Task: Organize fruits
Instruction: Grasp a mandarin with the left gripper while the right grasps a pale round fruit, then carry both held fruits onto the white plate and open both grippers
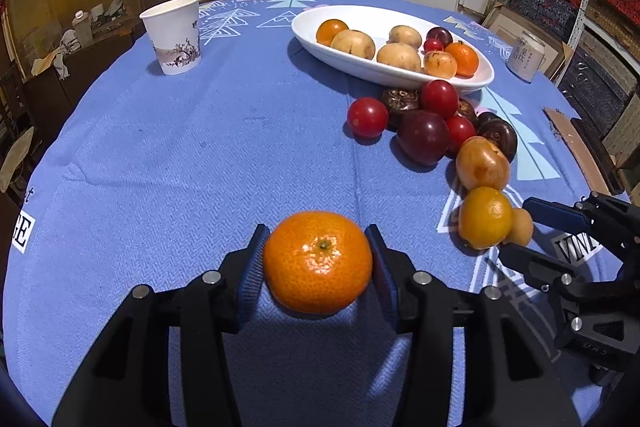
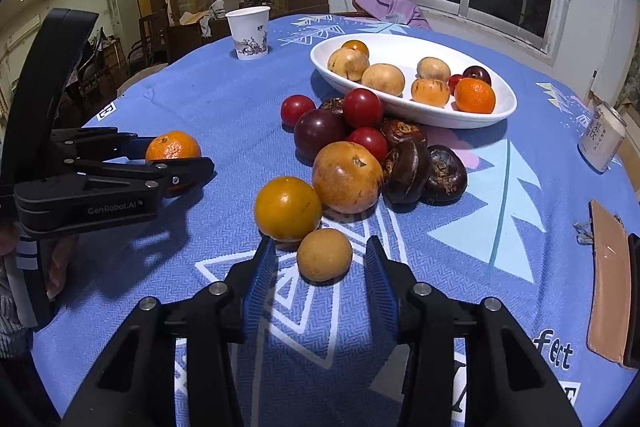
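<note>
Got my left gripper (image 1: pixel 317 263) clamped on a mandarin (image 1: pixel 317 262), both pads touching its sides, near the table's (image 1: pixel 160 167) front edge. My right gripper (image 2: pixel 320 259) is spread wide around a small tan fruit (image 2: pixel 324 254), pads not touching it, right at the front of the loose fruit pile (image 2: pixel 360 147) beside the white dish (image 2: pixel 412 115) toward the far edge.

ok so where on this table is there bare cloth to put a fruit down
Bare cloth spans the stretch between the paper cup, the white dish and the left tool, which is closed on a mandarin. It is crowded beside the dish's near rim, where the loose fruit pile runs down to the open right tool around a small tan fruit.
</note>
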The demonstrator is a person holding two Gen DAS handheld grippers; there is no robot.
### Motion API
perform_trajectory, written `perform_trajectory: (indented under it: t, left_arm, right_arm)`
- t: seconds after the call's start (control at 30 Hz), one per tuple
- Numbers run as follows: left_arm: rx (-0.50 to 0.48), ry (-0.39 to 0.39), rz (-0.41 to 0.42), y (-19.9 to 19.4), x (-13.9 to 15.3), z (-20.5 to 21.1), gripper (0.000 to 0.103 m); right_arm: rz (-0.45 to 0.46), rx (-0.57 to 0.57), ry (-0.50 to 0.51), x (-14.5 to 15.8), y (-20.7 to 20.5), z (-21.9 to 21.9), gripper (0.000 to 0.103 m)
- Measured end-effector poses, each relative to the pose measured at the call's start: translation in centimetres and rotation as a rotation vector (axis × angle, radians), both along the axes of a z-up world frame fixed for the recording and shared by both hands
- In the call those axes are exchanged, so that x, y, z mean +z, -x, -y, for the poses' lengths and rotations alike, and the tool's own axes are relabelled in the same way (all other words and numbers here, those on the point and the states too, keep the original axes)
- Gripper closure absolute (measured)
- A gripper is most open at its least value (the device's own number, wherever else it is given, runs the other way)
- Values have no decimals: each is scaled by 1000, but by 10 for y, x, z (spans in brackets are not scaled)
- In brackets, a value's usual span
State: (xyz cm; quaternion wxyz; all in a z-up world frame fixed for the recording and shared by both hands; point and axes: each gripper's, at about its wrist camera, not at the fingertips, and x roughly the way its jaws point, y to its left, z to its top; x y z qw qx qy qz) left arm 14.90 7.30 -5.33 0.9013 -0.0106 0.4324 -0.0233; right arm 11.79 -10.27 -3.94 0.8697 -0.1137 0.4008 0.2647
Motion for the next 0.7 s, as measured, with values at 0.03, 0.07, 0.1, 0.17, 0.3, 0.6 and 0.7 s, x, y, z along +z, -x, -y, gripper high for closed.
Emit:
perform_trajectory:
  t: [0.03,0.07,0.1,0.17,0.3,0.6,0.7]
  left_arm:
    - [0,-1,-3,0,-1,0,55]
    - [-1,0,-7,-1,-1,1,55]
    - [-1,2,-12,-1,-2,1,55]
    - [-1,5,-11,-1,-2,1,54]
    - [-3,32,-4,1,0,-2,55]
    - [-31,74,100,6,27,2,56]
    - [-44,16,132,-8,48,11,56]
  right_arm:
    - [-11,1,1,-1,-1,-1,68]
    - [-18,-2,1,-2,-2,0,68]
    - [-22,-5,-3,-2,-3,1,70]
    - [-26,-9,-16,-2,-3,3,74]
    - [-36,-4,-35,-2,-3,5,74]
    - [2,-63,-149,15,-7,29,74]
    - [67,-110,-198,43,-16,44,74]
